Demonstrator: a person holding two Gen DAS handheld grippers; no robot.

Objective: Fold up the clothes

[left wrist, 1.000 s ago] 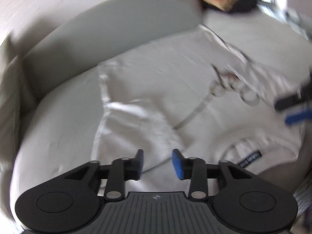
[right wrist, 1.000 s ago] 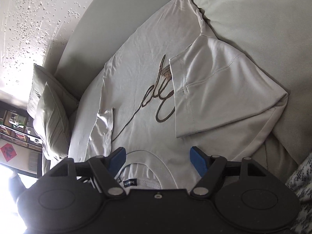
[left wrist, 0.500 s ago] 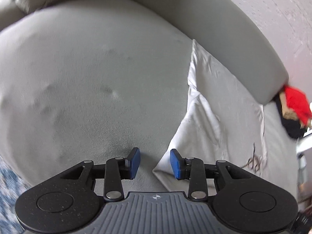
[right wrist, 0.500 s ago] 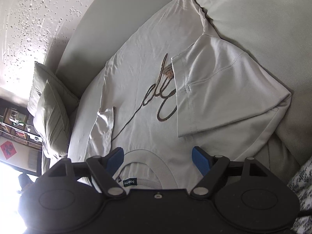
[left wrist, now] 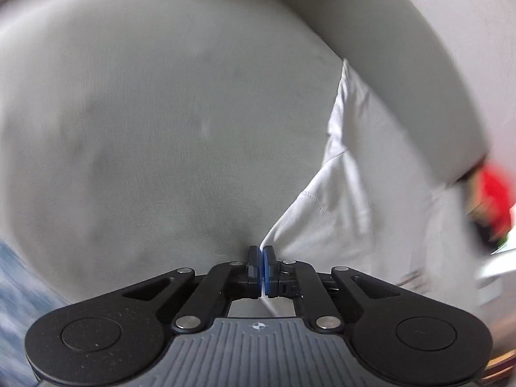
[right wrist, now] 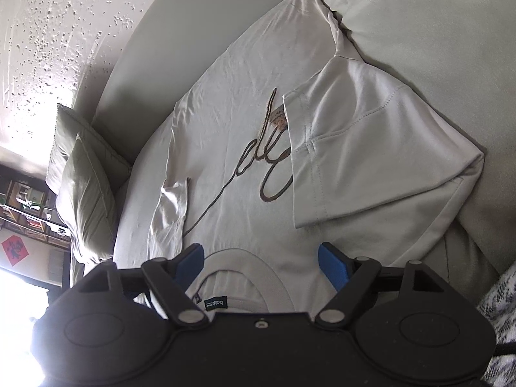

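A white t-shirt (right wrist: pixel 242 113) with a brown script print lies flat on a grey sofa seat (left wrist: pixel 161 113). One sleeve (right wrist: pixel 371 148) is folded over its front. In the left wrist view only the shirt's edge (left wrist: pixel 338 209) shows, at the right. My left gripper (left wrist: pixel 261 251) sits at that edge's near corner. Its jaws are closing, the blue pads almost together, with a thin fold of white cloth between them. My right gripper (right wrist: pixel 259 251) hangs open just above the collar (right wrist: pixel 245 258), with nothing between its fingers.
The sofa's backrest (right wrist: pixel 161 32) curves behind the shirt. A grey cushion (right wrist: pixel 80 187) leans at the seat's left end, with shelves (right wrist: pixel 25 206) beyond it. Red and dark clothing (left wrist: pixel 493 200) lies past the shirt. Patterned fabric (right wrist: pixel 500 296) borders the seat.
My left gripper swung from over the shirt to its edge on the seat, rolled, and closed its jaws on the corner. The right gripper has stayed in place and open.
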